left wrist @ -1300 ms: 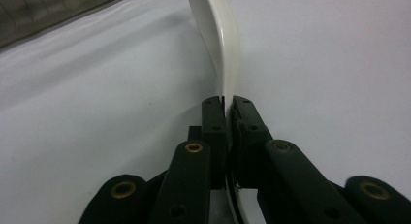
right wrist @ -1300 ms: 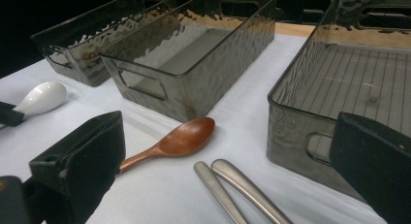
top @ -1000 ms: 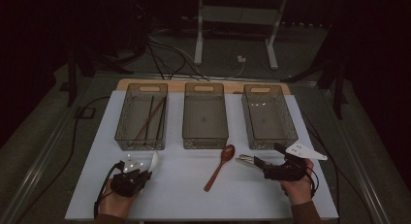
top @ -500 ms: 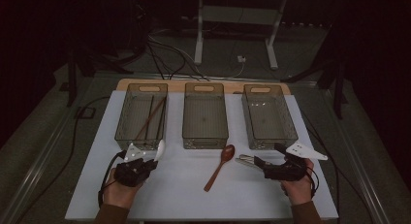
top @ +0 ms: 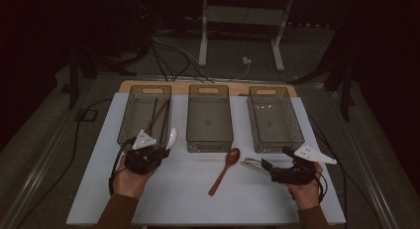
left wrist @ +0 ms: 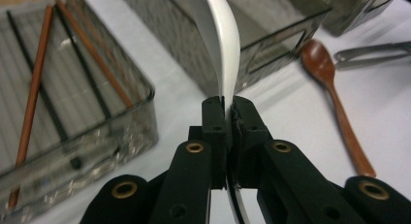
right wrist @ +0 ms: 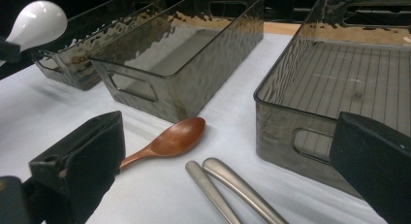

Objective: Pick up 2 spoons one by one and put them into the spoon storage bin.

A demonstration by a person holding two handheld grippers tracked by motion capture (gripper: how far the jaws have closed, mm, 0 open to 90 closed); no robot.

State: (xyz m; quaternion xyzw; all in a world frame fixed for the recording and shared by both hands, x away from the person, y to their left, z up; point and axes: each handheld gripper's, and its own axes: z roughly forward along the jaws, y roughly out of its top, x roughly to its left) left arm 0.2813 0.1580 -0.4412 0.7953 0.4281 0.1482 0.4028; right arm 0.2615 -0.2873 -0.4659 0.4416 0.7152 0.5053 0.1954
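We pinch the white spoon (left wrist: 224, 44) by its thin handle in the left gripper (left wrist: 225, 107), lifted near the left bin (top: 143, 115); glossy, rigid, probably slippery, while the right gripper (top: 267, 165) gapes.

The room is dark; light falls mainly on the table (top: 198, 199), which carries a white top with a wooden board (top: 178, 85) along its far edge. Beyond it, at 12 o'clock, a white metal stand (top: 242, 21) rests on a grey floor (top: 317, 65). Black cables (top: 168, 55) run across the floor at 11 o'clock. Dark frame legs (top: 74, 70) stand at 10 o'clock and at 2 o'clock.
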